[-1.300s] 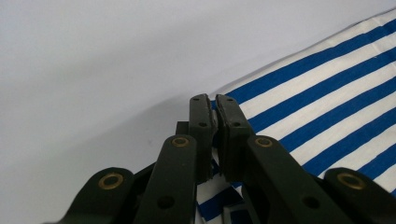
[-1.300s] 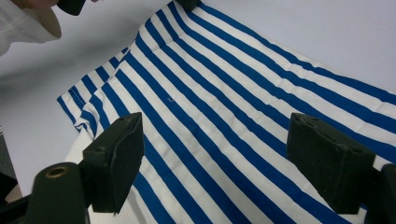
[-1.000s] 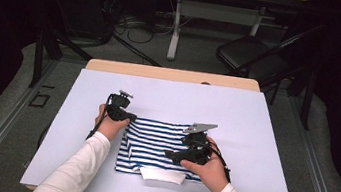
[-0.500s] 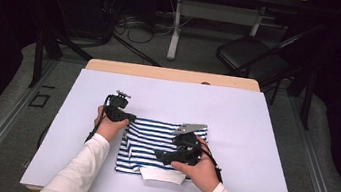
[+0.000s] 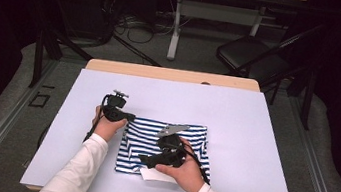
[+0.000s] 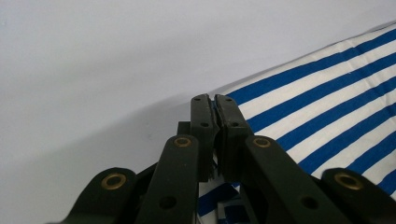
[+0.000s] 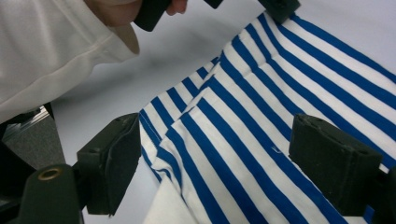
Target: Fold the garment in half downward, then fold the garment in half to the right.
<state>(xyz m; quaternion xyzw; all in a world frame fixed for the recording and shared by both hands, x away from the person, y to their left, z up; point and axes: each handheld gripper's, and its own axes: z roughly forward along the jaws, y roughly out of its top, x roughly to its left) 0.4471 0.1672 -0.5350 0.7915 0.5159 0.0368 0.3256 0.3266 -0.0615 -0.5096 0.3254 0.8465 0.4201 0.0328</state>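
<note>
A: Is any brand, label or writing to be read?

B: None can be made out on the striped cloth [image 5: 164, 145], on either gripper, or on the worktop [image 5: 235, 120].

A: How is the cloth laid?

B: It is spread folded on the near middle of the pale worktop, blue and white stripes being run side to side across it. Its outline is seen as nearly square from the high view, so a long axis cannot be told with certainty. A plain white part [image 5: 153, 175] is exposed at its near edge, just under the right hand [image 5: 183, 171].

A: And the left gripper [image 5: 123, 115]?

B: It is held at the cloth's far left corner. In the left gripper view its jaws are pressed together on the cloth's edge [image 6: 215, 140], a sliver of fabric being pinched between them.

A: The right gripper [image 5: 146, 161]?

B: It is held low over the near part of the cloth, pointed toward the left. In the right gripper view its jaws are spread wide, with striped folds [image 7: 243, 140] lying between them and nothing gripped.

A: What else is around?

B: A wooden strip [image 5: 171, 74] is seen at the worktop's far edge; beyond it, on the floor, cables [image 5: 138, 23], a white table leg [image 5: 174, 31] and a dark chair [image 5: 252, 59] are found. White sleeves [image 5: 74, 173] are worn on both forearms, and part of the cloth is covered by the right hand.
</note>
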